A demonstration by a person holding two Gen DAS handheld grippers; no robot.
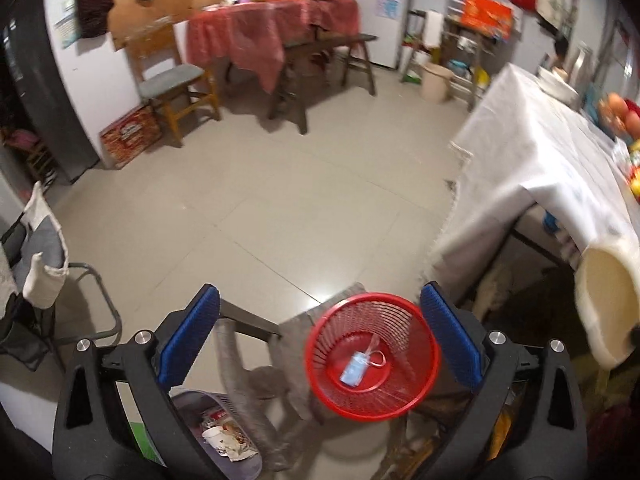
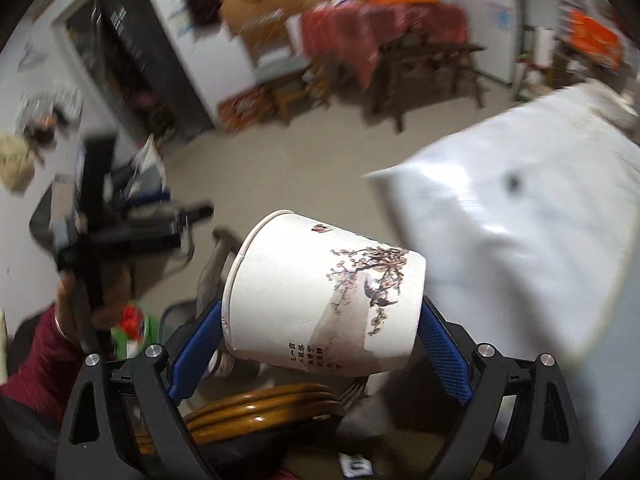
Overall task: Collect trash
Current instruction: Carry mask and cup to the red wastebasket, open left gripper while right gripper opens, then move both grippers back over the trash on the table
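Note:
My right gripper (image 2: 320,320) is shut on a white paper cup (image 2: 320,296) printed with a blossom branch; the cup lies on its side, its open mouth to the left. The same cup shows blurred at the right edge of the left wrist view (image 1: 608,308). My left gripper (image 1: 320,312) is open and empty above a red mesh basket (image 1: 372,356), which holds a small blue-and-white wrapper (image 1: 354,368). A grey bin (image 1: 224,436) with paper trash and a cup sits low on the left, under my left finger.
A table with a white cloth (image 1: 532,152) stands to the right, with fruit at its far edge. A folding chair (image 1: 36,264) is at the left. A red-draped table (image 1: 272,28) and a wooden chair (image 1: 172,76) stand at the back. A wooden stool (image 2: 260,408) is under the cup.

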